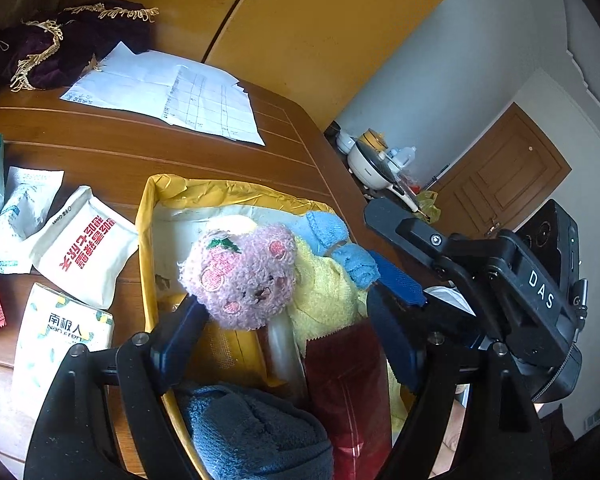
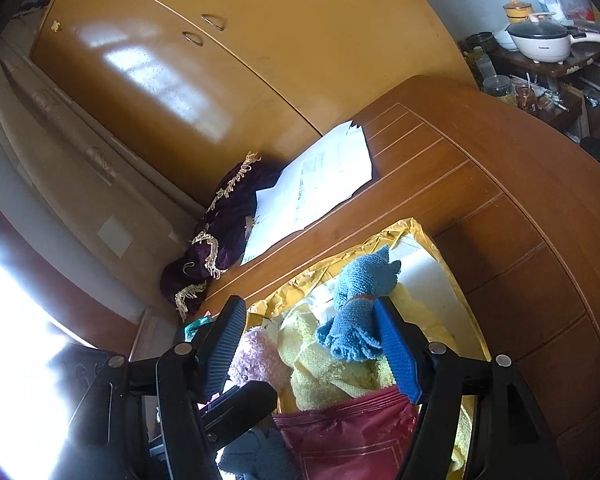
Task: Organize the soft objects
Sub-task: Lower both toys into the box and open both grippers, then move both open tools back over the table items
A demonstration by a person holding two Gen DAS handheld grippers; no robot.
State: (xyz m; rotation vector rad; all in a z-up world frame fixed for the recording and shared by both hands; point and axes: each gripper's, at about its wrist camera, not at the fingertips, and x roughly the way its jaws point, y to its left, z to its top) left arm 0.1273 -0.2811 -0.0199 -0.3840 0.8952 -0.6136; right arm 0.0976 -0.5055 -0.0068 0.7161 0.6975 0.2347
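Note:
A yellow-lined box on the wooden table holds several soft things: a pink fluffy cloth with embroidered fruit, a yellow towel, a blue knitted cloth, a grey-blue towel and a dark red packet. My left gripper hangs open over the box, its left finger touching the pink cloth. My right gripper is open too, above the box. The blue cloth leans on its right pad, and the yellow towel and pink cloth lie between the fingers.
Left of the box lie a white packet with red print, a tissue pack and other packets. Paper sheets and a purple fringed cloth sit at the table's back. A side table with a cooker stands past the right edge.

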